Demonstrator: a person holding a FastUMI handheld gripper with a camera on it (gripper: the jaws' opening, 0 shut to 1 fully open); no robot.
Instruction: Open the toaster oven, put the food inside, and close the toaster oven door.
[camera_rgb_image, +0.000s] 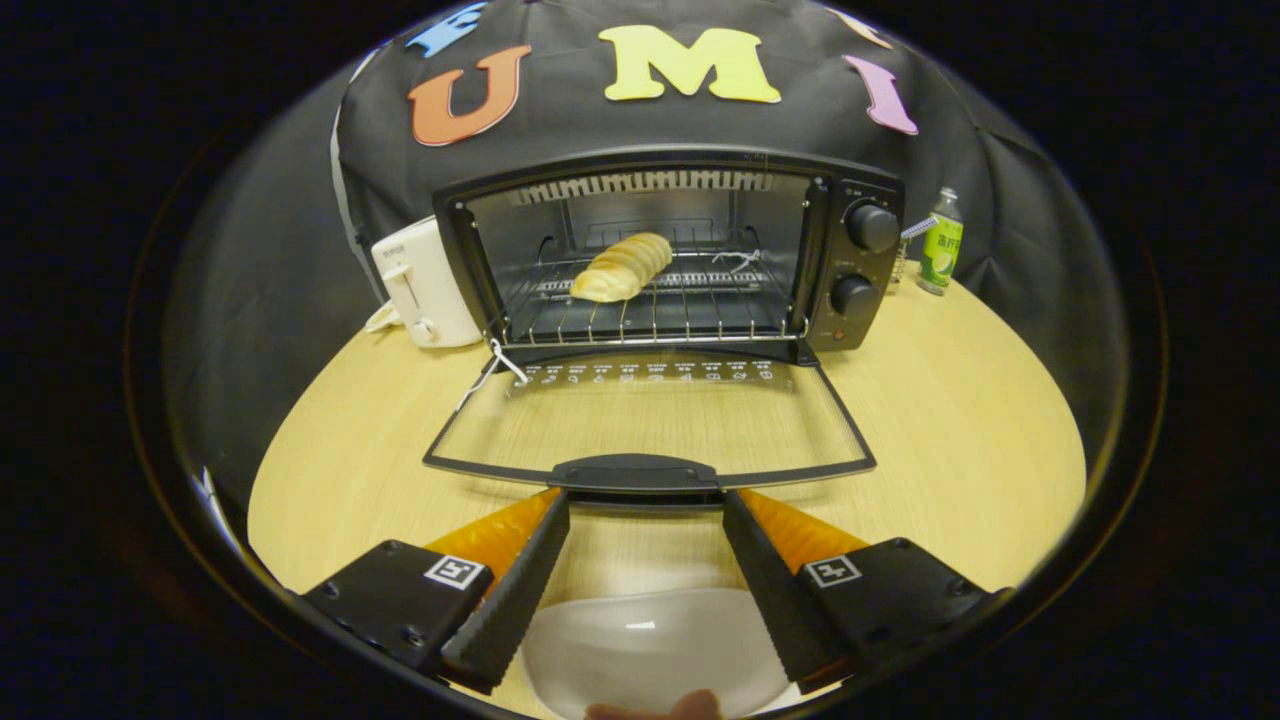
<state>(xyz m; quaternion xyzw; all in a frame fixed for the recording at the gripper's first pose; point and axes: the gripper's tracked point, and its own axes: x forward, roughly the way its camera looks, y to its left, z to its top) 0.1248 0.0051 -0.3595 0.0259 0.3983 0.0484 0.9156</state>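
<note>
The black toaster oven (860, 190) stands at the back of the round wooden table, its glass door (650, 425) folded flat down toward me. A pale ridged bread roll (623, 267) lies on the wire rack (650, 310) inside. My gripper (645, 500) is open, its fingertips just under the door handle (635, 473), one at each end of it, with nothing held between the fingers. An empty white plate (650, 650) sits on the table below and between the fingers.
A white pop-up toaster (425, 285) stands left of the oven and a green bottle (940, 245) to its right. Two knobs (868, 228) sit on the oven's right panel. A white string (495, 365) hangs at the door's left hinge. Bare tabletop (960, 400) lies on both sides.
</note>
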